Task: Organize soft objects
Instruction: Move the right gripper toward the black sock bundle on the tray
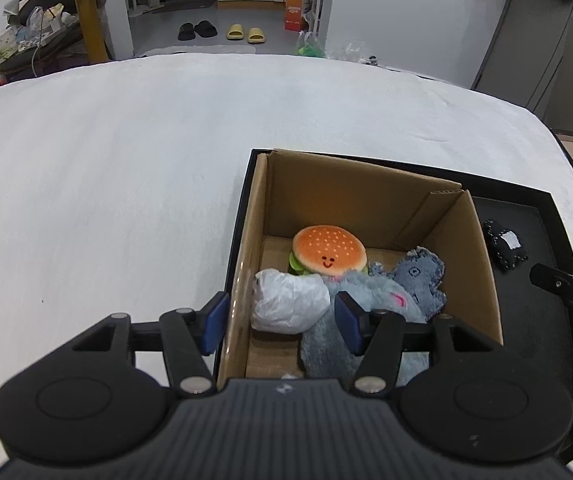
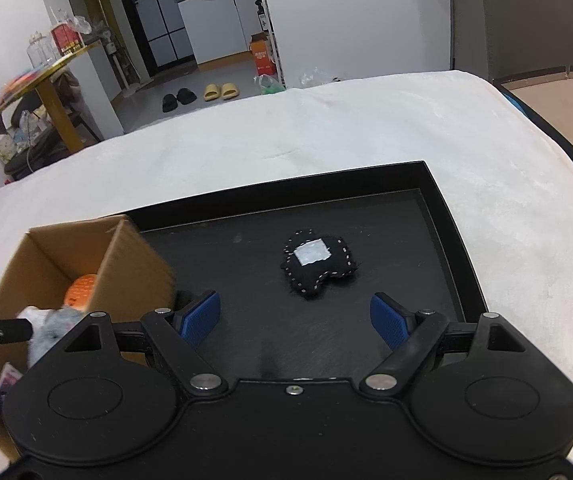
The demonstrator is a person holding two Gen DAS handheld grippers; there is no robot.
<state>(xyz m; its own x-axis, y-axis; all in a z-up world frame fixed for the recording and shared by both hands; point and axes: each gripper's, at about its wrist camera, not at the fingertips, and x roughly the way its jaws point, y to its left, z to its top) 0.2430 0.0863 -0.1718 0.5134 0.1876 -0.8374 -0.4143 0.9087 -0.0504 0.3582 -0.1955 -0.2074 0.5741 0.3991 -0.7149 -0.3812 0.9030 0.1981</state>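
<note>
A cardboard box (image 1: 366, 196) stands on the left of a black tray (image 2: 438, 200). It holds a burger plush (image 1: 328, 250), a white crumpled bag (image 1: 288, 306), a grey plush (image 1: 326, 344) and a blue-grey plush (image 1: 422, 276). My left gripper (image 1: 280, 326) is open above the box's near left corner, straddling its left wall. A small black stitched plush with a white patch (image 2: 318, 262) lies on the tray floor; it also shows in the left wrist view (image 1: 504, 246). My right gripper (image 2: 296, 320) is open and empty, just short of it.
The tray sits on a white plush cover (image 1: 126, 160) over a table. The cover's right edge (image 2: 546, 152) drops off near the tray. Beyond the far edge are slippers (image 1: 222, 32) on the floor and a cluttered yellow side table (image 2: 42, 80).
</note>
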